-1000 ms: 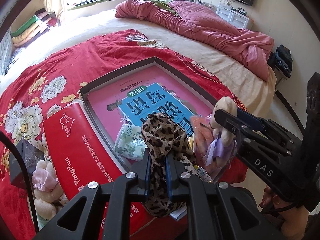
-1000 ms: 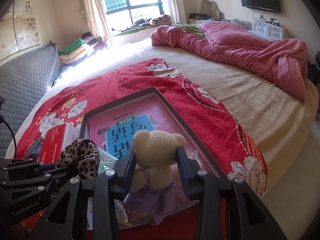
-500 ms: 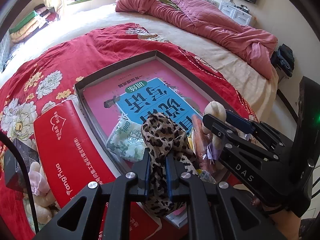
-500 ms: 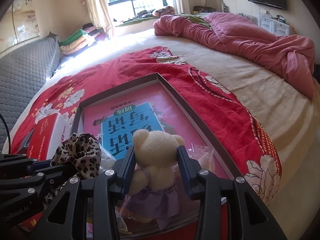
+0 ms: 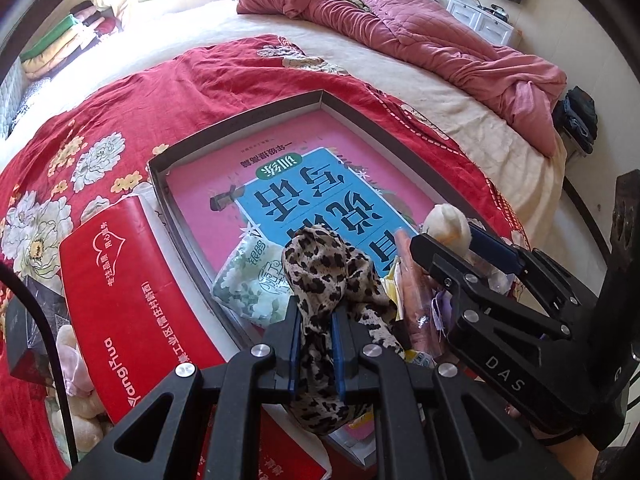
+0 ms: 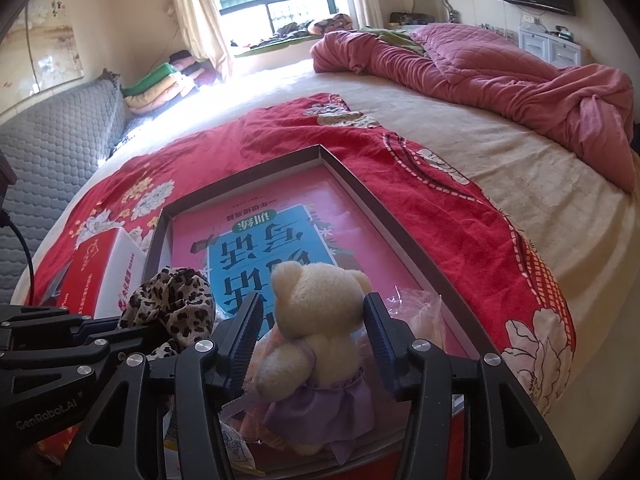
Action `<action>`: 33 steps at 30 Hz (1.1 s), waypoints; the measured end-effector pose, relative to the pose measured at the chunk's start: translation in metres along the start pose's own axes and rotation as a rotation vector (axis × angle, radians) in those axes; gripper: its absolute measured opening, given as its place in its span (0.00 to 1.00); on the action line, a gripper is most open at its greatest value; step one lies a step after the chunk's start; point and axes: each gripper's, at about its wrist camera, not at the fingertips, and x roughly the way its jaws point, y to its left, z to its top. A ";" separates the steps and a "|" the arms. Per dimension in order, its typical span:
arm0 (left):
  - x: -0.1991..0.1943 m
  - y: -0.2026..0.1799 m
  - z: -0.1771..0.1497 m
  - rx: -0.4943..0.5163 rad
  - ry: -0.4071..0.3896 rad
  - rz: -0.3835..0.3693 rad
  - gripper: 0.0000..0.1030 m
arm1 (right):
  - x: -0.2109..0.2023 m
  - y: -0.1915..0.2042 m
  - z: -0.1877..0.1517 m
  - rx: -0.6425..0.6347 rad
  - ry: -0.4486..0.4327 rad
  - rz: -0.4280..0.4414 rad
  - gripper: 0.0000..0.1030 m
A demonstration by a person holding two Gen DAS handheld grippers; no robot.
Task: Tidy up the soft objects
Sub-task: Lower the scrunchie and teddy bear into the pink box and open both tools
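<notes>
Far left, left-wrist view: pale plush toys (image 5: 76,392) lie on the red floral bedspread (image 5: 120,108), beside a dark box (image 5: 24,332). Next comes a red carton (image 5: 132,304), lying flat along the left wall of the tray (image 5: 240,126). The tray is a shallow, dark-rimmed box on the bed, lined with a pink and blue book cover (image 5: 312,200). A green floral packet (image 5: 252,280) rests in its near left corner.

Centre: the left claw (image 5: 316,332) is narrow, its blue pads pinching a leopard-print cloth (image 5: 320,264) that bunches up above the fingers and hangs below them, over the tray's near edge.

Right: the right claw (image 6: 312,336) is closed on a cream bear (image 6: 316,320) in a purple skirt, the pads pressing its head and shoulders from both sides. The bear is upright above the near right part of the tray, facing away from the camera. Crinkled clear wrappers (image 6: 420,308) lie just beside it in the tray.

Far right: a pink quilt (image 6: 500,72) is heaped on the beige sheet (image 6: 540,200).
</notes>
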 end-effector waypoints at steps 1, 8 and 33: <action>0.000 0.000 0.000 0.000 0.000 0.000 0.13 | -0.001 0.000 -0.001 0.000 -0.004 -0.004 0.54; 0.003 -0.002 0.003 0.006 0.005 0.010 0.15 | -0.011 -0.007 0.001 0.022 -0.043 -0.026 0.65; 0.000 0.004 0.013 -0.015 0.007 0.009 0.50 | -0.022 -0.015 0.001 0.020 -0.085 -0.078 0.68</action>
